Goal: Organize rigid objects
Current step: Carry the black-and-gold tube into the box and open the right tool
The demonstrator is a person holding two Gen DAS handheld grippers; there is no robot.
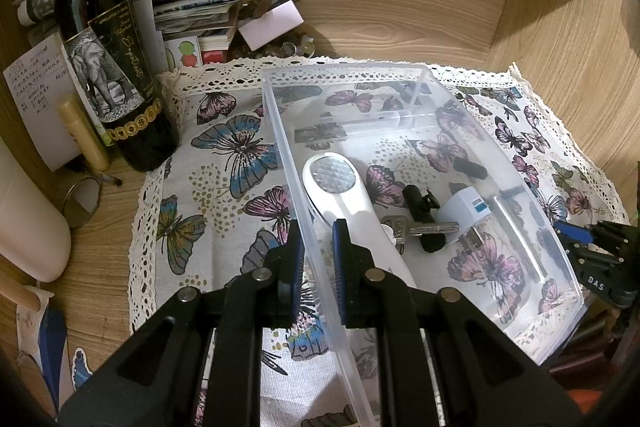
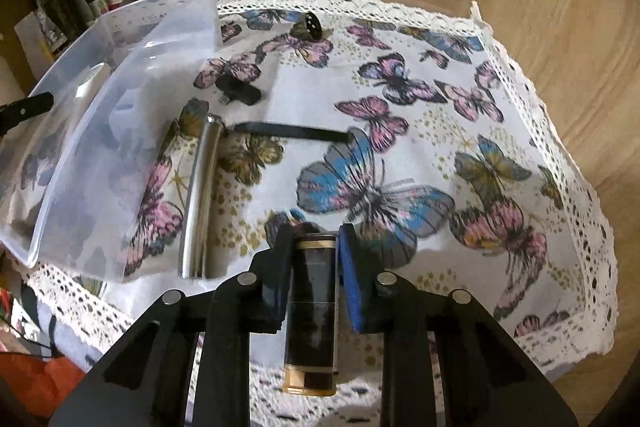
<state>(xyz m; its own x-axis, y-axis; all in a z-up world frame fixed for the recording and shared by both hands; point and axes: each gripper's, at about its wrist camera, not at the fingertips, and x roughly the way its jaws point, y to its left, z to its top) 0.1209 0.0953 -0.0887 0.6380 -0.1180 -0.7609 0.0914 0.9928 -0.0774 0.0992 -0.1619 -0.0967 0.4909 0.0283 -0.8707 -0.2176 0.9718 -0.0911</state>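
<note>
A clear plastic bin [image 1: 280, 131] stands on the butterfly cloth [image 1: 224, 155]. It holds a white handheld device [image 1: 340, 195], keys [image 1: 416, 227], a black clip [image 1: 424, 223] and a white charger [image 1: 464, 211]. My left gripper [image 1: 318, 243] is shut on the bin's left wall. My right gripper [image 2: 314, 251] is shut on a black tube with gold bands [image 2: 314, 307], low over the cloth [image 2: 400, 131]. In the right wrist view the bin [image 2: 120, 131] is at left. A silver tube [image 2: 200, 195], a black strap [image 2: 288, 131], a black adapter [image 2: 240, 91] and a small dark ring-shaped piece [image 2: 310, 25] lie beside it.
A wine bottle [image 1: 108, 67], a yellow tube [image 1: 84, 131], a small round mirror [image 1: 82, 201] and stacked papers [image 1: 192, 15] crowd the left and back. Wooden walls [image 1: 560, 39] enclose the desk behind and at right. The right gripper's body [image 1: 600, 259] shows at the bin's right end.
</note>
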